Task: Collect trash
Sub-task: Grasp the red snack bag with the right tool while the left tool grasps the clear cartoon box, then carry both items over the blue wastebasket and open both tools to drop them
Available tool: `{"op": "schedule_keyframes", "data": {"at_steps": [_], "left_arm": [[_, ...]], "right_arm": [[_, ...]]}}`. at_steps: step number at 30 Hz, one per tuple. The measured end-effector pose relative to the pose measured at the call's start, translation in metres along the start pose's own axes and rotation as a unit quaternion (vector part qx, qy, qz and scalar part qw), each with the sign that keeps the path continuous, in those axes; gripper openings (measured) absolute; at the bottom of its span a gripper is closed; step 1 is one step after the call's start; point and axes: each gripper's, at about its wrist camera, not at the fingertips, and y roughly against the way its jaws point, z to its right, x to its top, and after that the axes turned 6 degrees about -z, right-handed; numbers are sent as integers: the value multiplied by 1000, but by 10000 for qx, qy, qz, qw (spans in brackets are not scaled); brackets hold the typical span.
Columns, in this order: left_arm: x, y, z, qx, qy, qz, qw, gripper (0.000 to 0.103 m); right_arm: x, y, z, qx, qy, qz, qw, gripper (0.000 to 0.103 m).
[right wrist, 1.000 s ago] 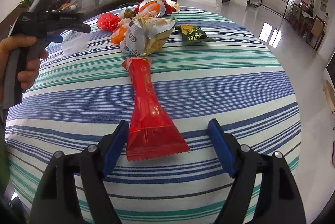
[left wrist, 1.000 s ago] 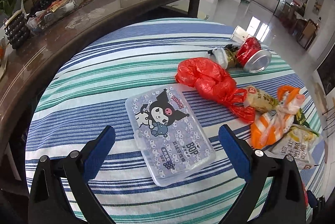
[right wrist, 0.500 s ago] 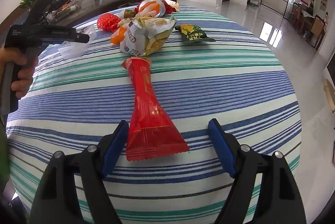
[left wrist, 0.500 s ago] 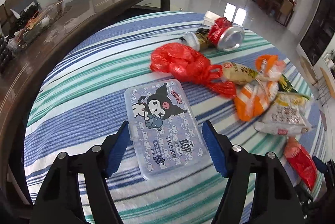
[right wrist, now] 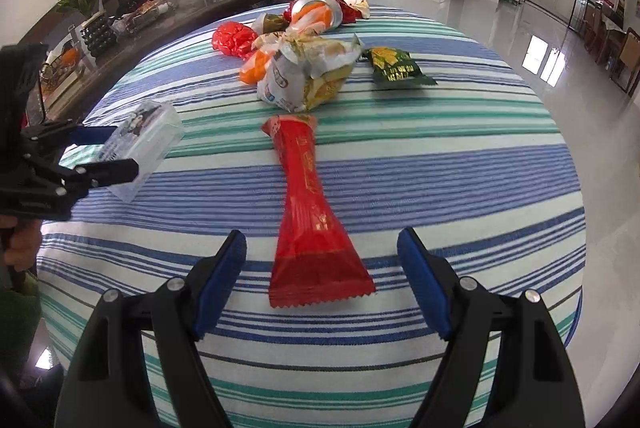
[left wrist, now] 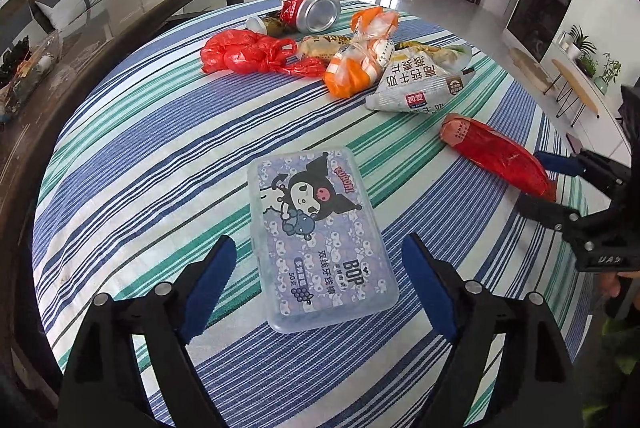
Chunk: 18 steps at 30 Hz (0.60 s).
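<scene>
The left gripper [left wrist: 316,284] has its jaws spread on either side of the clear plastic floss-pick box [left wrist: 320,236], and they have just been opening; the blue pads flank the near end of the box without pressing on it, so nothing is grasped. In the right wrist view the box [right wrist: 140,144] looks raised at one end between those fingers — whether it rests fully on the cloth I cannot tell.

The right gripper [right wrist: 322,280] is likewise released, its pads standing clear on both sides of the wide crimped end of the long red wrapper [right wrist: 310,212], which lies flat on the striped tablecloth [right wrist: 460,164].

Farther out sits the rest of the litter (all bunched at the far side): a crumpled red bag [left wrist: 248,52], an orange-and-white wrapper [left wrist: 356,68], a white snack packet [left wrist: 420,84], a tipped can [left wrist: 316,10], and a small green packet [right wrist: 396,68] set apart.

This reads as the picking-up stage, barely begun. Next, I judge, each gripper needs to lower and close squarely — the box is wide and smooth, the wrapper thin and flat.
</scene>
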Motion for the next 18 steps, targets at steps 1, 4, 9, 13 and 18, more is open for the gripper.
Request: {"op": "schedule_keyframes", "data": {"at_steps": [1, 4, 9, 13, 18], "left_arm": [[3, -1, -1, 12, 27, -21, 10000, 85], [11, -8, -6, 93, 192, -89, 9997, 85], [15, -14, -10, 106, 321, -168, 9993, 82], [17, -16, -2, 96, 148, -219, 9996, 66], [14, -5, 7, 28, 76, -114, 9999, 62]], "right_arm": [[9, 2, -2, 38, 120, -115, 9999, 78], [29, -3, -6, 111, 312, -428, 9985, 78], [48, -25, -11, 150, 548, -997, 9934, 60], [49, -34, -12, 221, 549, -1238, 9905, 16], [37, -3, -6, 490, 478, -706, 9951, 13]]}}
